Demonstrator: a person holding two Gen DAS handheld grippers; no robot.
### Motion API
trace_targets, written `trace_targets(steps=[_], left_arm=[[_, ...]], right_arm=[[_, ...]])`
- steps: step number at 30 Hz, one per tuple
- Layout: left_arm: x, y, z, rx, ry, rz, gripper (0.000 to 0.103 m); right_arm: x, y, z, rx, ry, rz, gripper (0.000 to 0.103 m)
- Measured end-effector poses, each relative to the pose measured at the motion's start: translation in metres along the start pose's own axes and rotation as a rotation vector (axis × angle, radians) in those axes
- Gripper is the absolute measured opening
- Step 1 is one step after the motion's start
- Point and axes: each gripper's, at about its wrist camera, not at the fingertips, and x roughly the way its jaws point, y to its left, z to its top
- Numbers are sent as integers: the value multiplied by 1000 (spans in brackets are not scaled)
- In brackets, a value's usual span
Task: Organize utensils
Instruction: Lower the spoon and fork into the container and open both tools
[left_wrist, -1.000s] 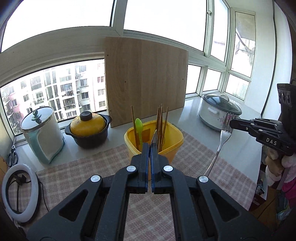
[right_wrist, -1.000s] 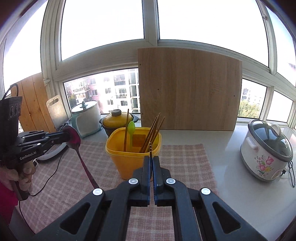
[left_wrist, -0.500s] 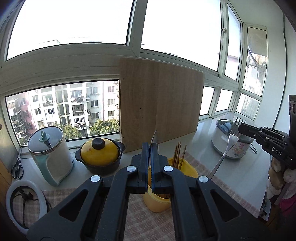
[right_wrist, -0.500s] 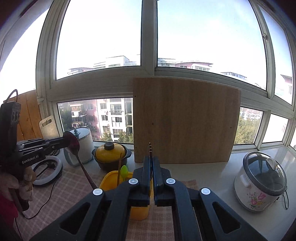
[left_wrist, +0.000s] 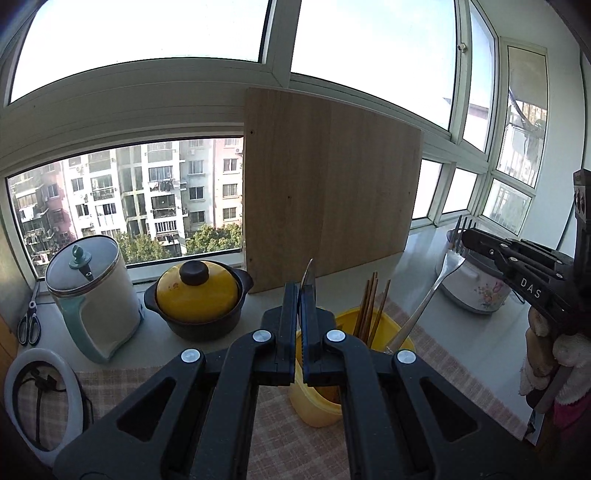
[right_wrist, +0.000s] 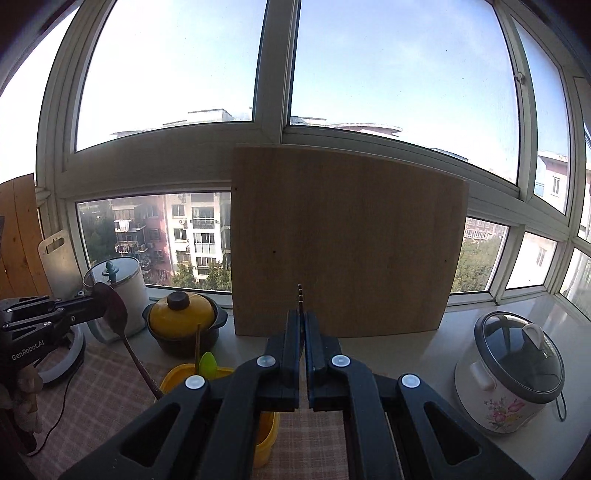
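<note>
my left gripper (left_wrist: 300, 295) is clamped on a dark red spoon (right_wrist: 122, 332), bowl end pinched between the jaws, handle slanting down to the yellow utensil bin (left_wrist: 317, 398); handle tip is at the bin's left rim, can't tell if it touches. my right gripper (right_wrist: 302, 325) is clamped on a metal fork (left_wrist: 439, 280), tines poking up past the jaws, handle angling down to the bin's right rim, end hidden behind my left gripper's arm. the bin sits on a checked mat (left_wrist: 288, 443), holding wooden chopsticks (left_wrist: 371, 306) upright and a green spoon (right_wrist: 207, 363). behind the bin a big wooden board (left_wrist: 325, 192) leans on the window. left of the bin: yellow-lidded black pot (left_wrist: 197, 299), further left a white and teal kettle (left_wrist: 92, 299), scissors (left_wrist: 28, 325) and a ring light (left_wrist: 40, 398). right of the bin, well apart, a flowered rice cooker (right_wrist: 513, 369) on the counter. gloved hand (left_wrist: 546, 354) on the right gripper's grip.
</note>
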Motion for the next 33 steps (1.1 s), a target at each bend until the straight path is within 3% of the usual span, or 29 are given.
trace_targets(steps=[24,33], left_arm=[[3,-15,-32,6,77,-25,0],[-4,-14,-34,0,85,-38,0]], right_arm=[[23,17,-42,13,159,98,1],[17,16,-44,23,169,110,3]])
